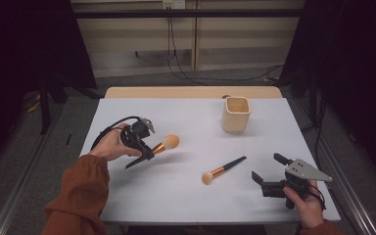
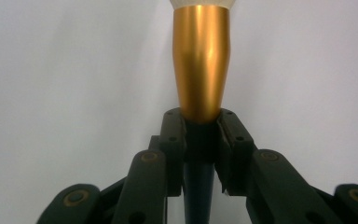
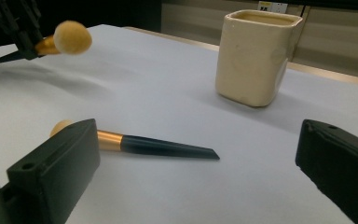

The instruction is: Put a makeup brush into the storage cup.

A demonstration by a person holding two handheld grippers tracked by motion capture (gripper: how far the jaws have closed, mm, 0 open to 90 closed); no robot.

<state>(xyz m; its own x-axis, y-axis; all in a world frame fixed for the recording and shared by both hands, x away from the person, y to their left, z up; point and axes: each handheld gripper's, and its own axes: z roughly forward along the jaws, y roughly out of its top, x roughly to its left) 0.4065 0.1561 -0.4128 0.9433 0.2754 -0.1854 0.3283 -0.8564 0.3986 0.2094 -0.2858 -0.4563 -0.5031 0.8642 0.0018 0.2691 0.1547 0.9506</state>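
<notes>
Makeup brush (image 1: 159,147) is clamped in the left gripper (image 1: 144,147), jaws pinching the dark handle just behind the gold ferrule (image 2: 201,65); bristle head projects ahead of the jaws, clear of the surface, its shadow beneath. Judged status: first brush picked up, not yet delivered. The cream square cup (image 1: 236,114) stands well ahead and to the far side of this gripper, apparently empty. Second brush (image 1: 223,170) lies flat, untouched, just in front of the right gripper (image 1: 269,169), whose jaws are spread with nothing between them. Outstanding: presumably both brushes into the cup. Surface: white sheet (image 1: 191,196) over a wooden table (image 1: 191,92). Room: dark, cables along the floor beyond.
</notes>
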